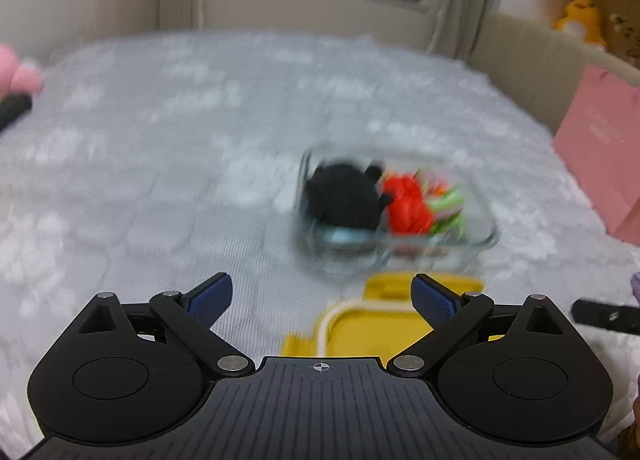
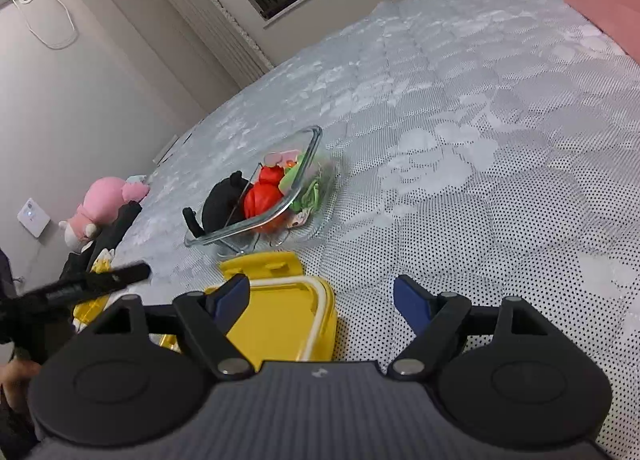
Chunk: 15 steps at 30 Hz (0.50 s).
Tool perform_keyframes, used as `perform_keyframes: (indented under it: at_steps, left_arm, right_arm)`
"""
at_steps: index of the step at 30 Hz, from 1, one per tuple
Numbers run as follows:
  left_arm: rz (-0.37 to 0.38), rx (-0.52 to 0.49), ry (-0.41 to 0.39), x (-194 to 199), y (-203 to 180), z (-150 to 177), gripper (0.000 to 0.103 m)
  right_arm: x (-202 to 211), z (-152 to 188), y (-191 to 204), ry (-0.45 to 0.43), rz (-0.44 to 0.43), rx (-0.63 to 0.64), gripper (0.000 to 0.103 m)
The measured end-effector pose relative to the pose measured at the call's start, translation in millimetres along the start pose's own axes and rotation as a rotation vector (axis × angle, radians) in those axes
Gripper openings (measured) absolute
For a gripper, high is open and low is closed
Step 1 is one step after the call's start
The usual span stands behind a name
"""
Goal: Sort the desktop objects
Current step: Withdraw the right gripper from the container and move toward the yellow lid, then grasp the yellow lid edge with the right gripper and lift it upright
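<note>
glass container (image 2: 256, 215) sat mid-bed on grey patterned bedspread (image 2: 480, 139), clear, square with rounded corners, thick rim tilted in right wrist view. held black plush toy (image 2: 224, 203) at its left side, red crumpled item (image 2: 262, 195) in middle, green and pink bits (image 2: 308, 191) at right; same contents smeared by blur in left wrist view. lay just beyond yellow lid (image 2: 280, 312), near side of bed, lid face up with white seal ring and yellow clip tabs. left gripper (image 1: 322, 296) hung above near edge of lid, blue pads (image 1: 212, 296) spread wide, nothing between them. right gripper (image 2: 320, 300) likewise gaped wide over lid's right edge and bedspread, gripping nothing. pink plush toy (image 2: 108, 203) rested far left by wall. pink bag (image 1: 600, 147) stood at right edge of bed.
</note>
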State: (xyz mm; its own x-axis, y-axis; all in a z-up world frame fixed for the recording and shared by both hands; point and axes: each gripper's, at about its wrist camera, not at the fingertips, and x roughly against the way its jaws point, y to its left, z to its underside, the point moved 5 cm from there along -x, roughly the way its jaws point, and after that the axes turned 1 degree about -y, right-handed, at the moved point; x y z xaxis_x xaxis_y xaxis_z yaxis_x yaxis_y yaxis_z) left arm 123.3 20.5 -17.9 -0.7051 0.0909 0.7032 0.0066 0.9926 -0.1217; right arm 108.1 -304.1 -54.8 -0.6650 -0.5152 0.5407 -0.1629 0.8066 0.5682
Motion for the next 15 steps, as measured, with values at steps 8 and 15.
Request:
perform_keyframes:
  at_steps: [8,15]
  left_arm:
    - [-0.024,-0.193,0.013,9.4,-16.7,37.6,0.099]
    - [-0.042,-0.404,-0.099,41.3,-48.4,59.2,0.099]
  right_arm:
    - [-18.5,15.2,1.5,0.054,-0.011,-0.026,0.069]
    - [-9.9,17.2,17.9,0.009,-0.026,-0.002,0.066]
